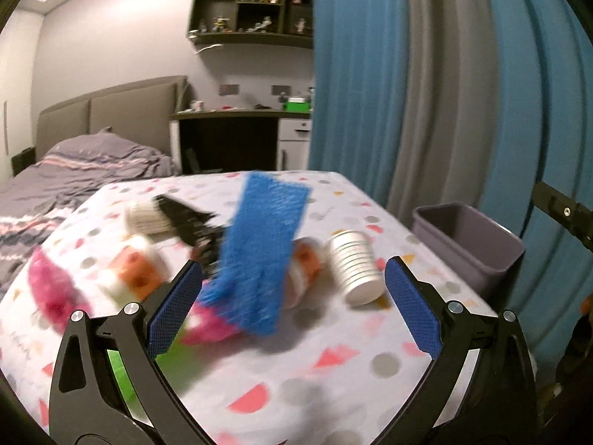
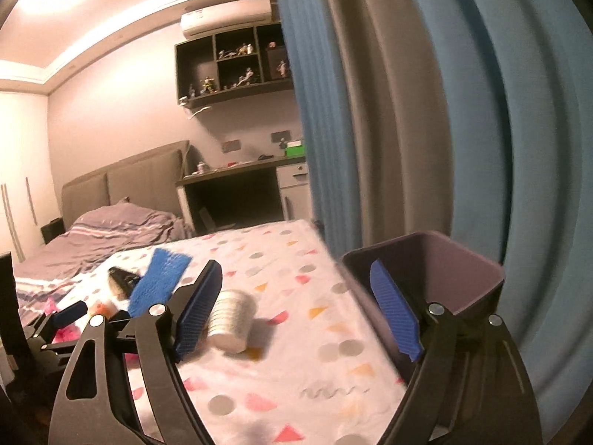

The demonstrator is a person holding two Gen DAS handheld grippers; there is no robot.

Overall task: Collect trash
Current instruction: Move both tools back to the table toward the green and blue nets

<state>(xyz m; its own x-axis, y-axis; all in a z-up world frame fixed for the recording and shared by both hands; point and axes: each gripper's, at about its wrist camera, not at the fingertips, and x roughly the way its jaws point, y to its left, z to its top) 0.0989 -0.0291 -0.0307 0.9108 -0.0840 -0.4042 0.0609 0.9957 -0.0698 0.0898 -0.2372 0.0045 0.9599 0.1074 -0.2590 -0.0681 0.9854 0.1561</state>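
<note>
Trash lies on a table with a patterned cloth: a blue mesh strip, a white ribbed paper cup on its side, an orange-and-white cup, another orange-and-white piece, a black wrapper, pink scraps and a green piece. My left gripper is open and empty above the pile. A grey bin stands at the table's right edge. My right gripper is open and empty, between the white cup and the bin.
A blue and grey curtain hangs behind the bin. A bed lies at the left, with a desk and a wall shelf behind. The left gripper's fingertip shows in the right wrist view.
</note>
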